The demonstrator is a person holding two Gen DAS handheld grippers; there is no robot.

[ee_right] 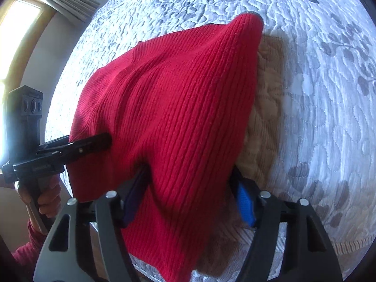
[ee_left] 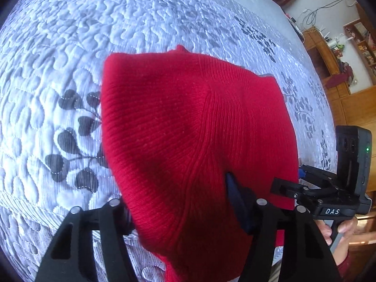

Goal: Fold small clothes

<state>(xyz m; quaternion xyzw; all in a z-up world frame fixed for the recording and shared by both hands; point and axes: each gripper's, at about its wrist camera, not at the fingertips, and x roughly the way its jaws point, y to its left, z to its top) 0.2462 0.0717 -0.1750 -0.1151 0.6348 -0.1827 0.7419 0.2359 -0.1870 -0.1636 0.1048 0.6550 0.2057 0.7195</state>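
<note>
Left hand-held gripper (ee_left: 188, 206) tilts steeply down, pinching the hem of the red ribbed knit garment (ee_left: 188, 122), which is draped over the white quilted bed cover with grey leaves (ee_left: 58, 70). Right hand-held gripper (ee_right: 190, 188) does likewise, beside a tan corduroy cloth (ee_right: 265, 108).

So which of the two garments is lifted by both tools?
The red knit garment; the tan corduroy one lies flat on the quilt beneath it, ungripped.

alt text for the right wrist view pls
A red knit garment hangs between the right gripper jaws, over a tan cloth on a grey leaf-patterned quilt. The left gripper holds the garment's left edge.
</note>
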